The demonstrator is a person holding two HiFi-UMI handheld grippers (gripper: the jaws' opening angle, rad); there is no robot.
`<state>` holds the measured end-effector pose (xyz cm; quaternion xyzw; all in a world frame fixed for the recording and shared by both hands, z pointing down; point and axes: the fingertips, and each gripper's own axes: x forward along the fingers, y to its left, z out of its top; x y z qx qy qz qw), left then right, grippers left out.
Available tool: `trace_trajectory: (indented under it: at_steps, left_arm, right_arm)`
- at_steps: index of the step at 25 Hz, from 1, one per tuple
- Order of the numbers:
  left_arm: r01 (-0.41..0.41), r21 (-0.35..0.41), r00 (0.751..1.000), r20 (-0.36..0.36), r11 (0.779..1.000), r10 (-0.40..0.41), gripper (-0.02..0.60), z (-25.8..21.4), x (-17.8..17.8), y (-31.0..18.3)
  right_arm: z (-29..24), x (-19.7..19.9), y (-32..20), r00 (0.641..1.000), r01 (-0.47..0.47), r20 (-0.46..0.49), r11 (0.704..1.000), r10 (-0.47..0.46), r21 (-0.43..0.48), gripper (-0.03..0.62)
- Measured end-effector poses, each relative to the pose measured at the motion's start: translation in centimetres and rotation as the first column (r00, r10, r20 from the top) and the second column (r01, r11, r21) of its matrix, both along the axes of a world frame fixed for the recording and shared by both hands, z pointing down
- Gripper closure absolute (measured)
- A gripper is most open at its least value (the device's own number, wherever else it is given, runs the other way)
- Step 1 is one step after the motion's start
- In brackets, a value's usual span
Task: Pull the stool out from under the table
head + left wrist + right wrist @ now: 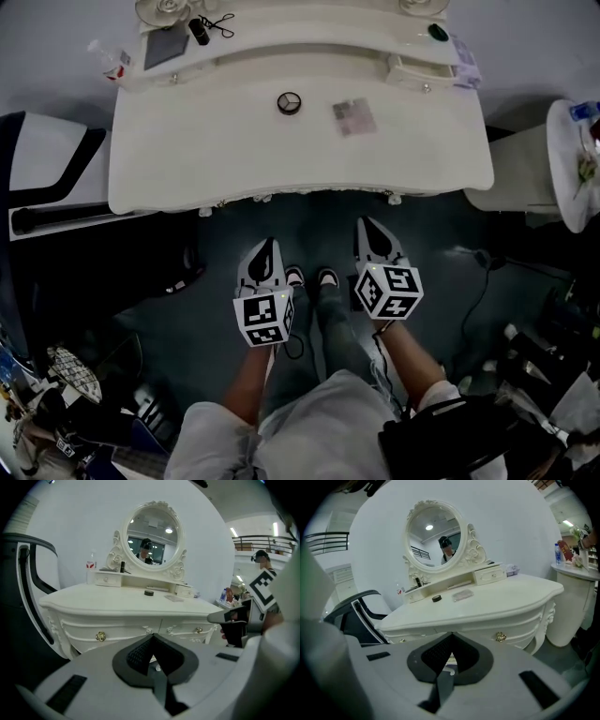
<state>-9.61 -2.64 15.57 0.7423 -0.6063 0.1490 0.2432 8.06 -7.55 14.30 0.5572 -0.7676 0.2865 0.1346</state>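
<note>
Left hand-held gripper and right hand-held gripper are both pressed together, jaws meeting tip to tip with nothing pinched between them. We hold them side by side, short of the front edge of the white worktop and angled down toward the dark space under it.

Step in hand: we judge this to be the approach, with the pull not yet begun. The stool shows in no view. We take it to be tucked beneath the worktop, hidden by the top from above and by the gripper bodies in both gripper views.

Next move: we bring the tips lower and further in until the stool comes into sight. We then spread at least one pair of jaws, close on a rim or leg, and draw it back toward ourselves. Shut jaws cannot take hold, so opening comes first.

Readable writing: none. The bottle carries a red label and the flat packet carries print, but both are too blurred to read.
</note>
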Motion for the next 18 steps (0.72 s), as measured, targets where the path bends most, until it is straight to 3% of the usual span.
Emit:
trace_trajectory:
  at_steps: [5,10,18]
  left_arm:
    - [0.025,-0.038,1.0,0.018,0.999,-0.025,0.583,6.4,-0.7,0.4]
    - [0.068,-0.064,0.998,0.016,0.996,-0.067,0.583,14.4,-1.1,0.8]
    - [0.079,-0.024,0.995,0.055,0.997,-0.078,0.583,26.5,-1.4,0.2]
  right_arm:
    - [4.5,0.7,0.3,0.999,0.039,-0.034,0.999,-0.039,0.003,0.594]
    - [12.8,1.2,1.3,0.995,0.073,-0.063,0.997,-0.075,-0.038,0.594]
    - [26.0,1.7,2.7,0.995,0.084,-0.055,0.993,-0.088,-0.081,0.594]
